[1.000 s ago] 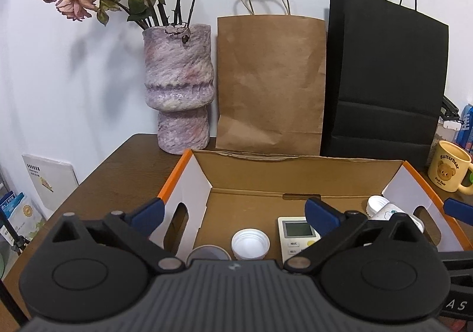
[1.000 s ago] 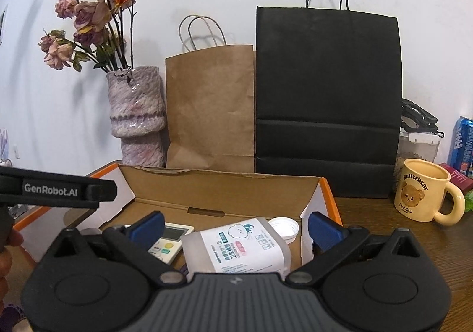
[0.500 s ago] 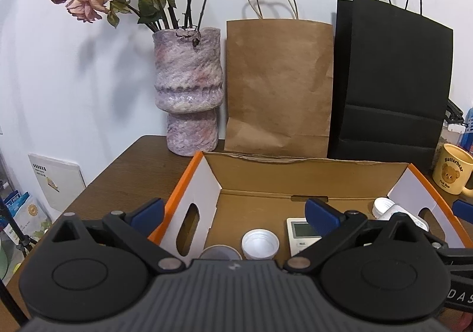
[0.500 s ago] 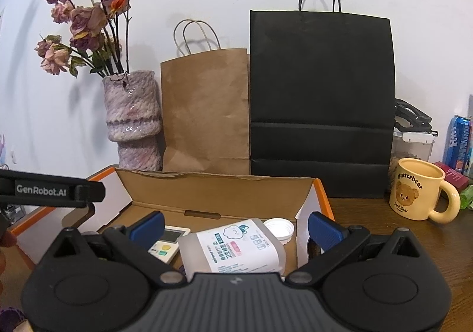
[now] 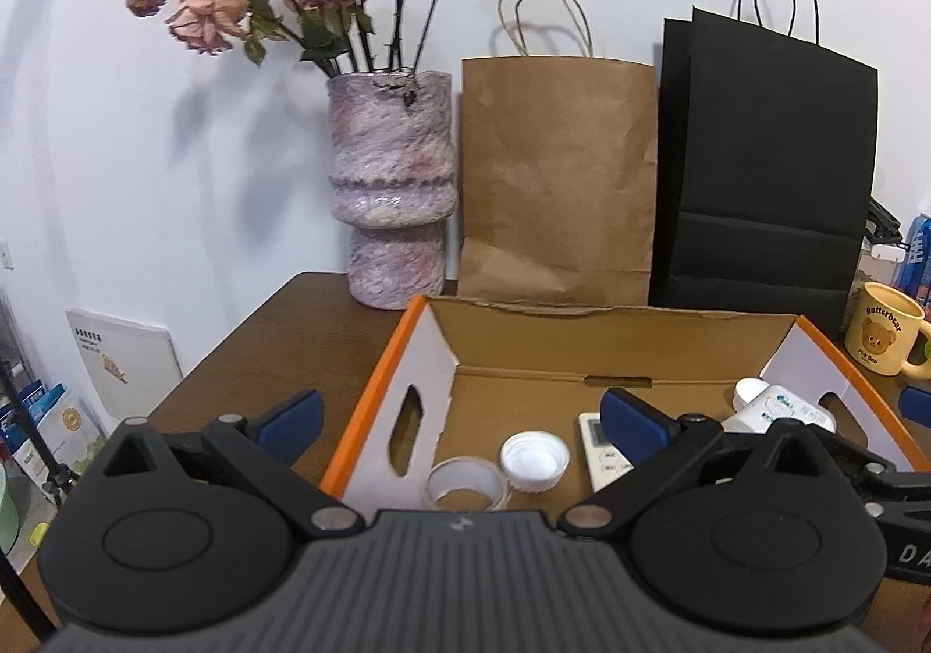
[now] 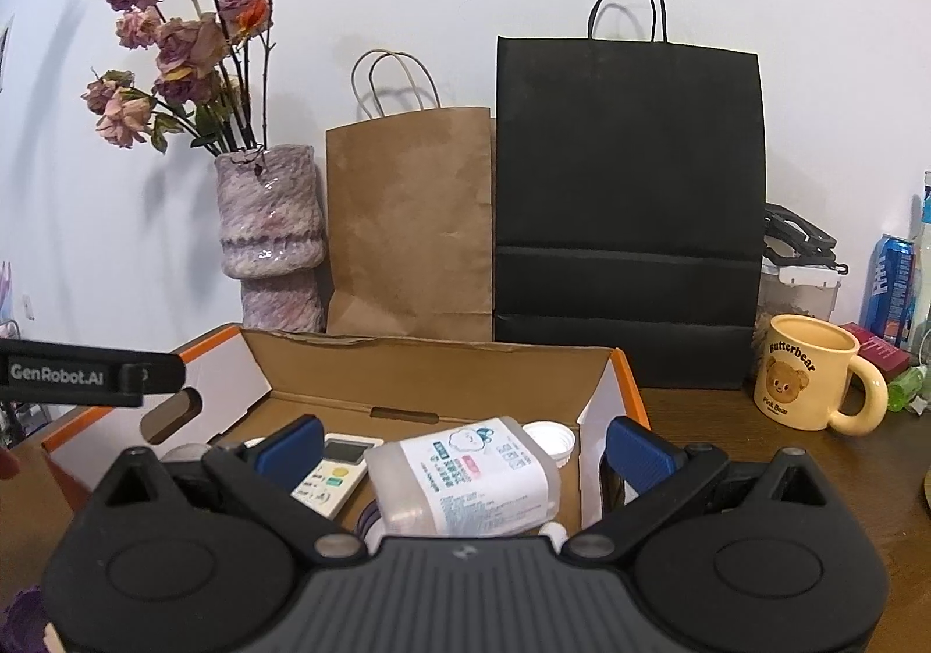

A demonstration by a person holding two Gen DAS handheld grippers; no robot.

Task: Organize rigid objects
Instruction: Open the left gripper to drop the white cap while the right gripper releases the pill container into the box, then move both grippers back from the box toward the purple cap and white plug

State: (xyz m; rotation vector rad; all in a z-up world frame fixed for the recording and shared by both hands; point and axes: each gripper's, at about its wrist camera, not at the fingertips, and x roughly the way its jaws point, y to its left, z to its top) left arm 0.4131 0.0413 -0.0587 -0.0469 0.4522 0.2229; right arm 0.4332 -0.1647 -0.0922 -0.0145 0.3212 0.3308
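Note:
An orange-edged cardboard box (image 5: 378,385) stands open on the brown table. On its floor lie a clear tape roll (image 5: 465,484), a white cap (image 5: 535,461), a white remote (image 5: 602,449) and a translucent labelled bottle (image 5: 780,411) on its side. My left gripper (image 5: 459,414) is open and holds nothing, hovering over the box's near left corner. My right gripper (image 6: 465,449) is open above the bottle (image 6: 465,478). Its fingers stand clear of the bottle's sides, and its right fingertip (image 6: 637,452) is outside the box wall (image 6: 599,420). The remote (image 6: 337,469) lies left of the bottle.
A mottled vase (image 5: 390,187) of dried roses, a brown paper bag (image 5: 558,176) and a black paper bag (image 5: 768,176) line the wall behind the box. A yellow bear mug (image 6: 803,373) and a blue can (image 6: 890,280) sit at the right. Booklets lean beyond the table's left edge (image 5: 122,362).
Both grippers have drawn back and up from the box. The left one has also shifted left, so more of the box floor and the tape roll show. Nothing in the box has moved.

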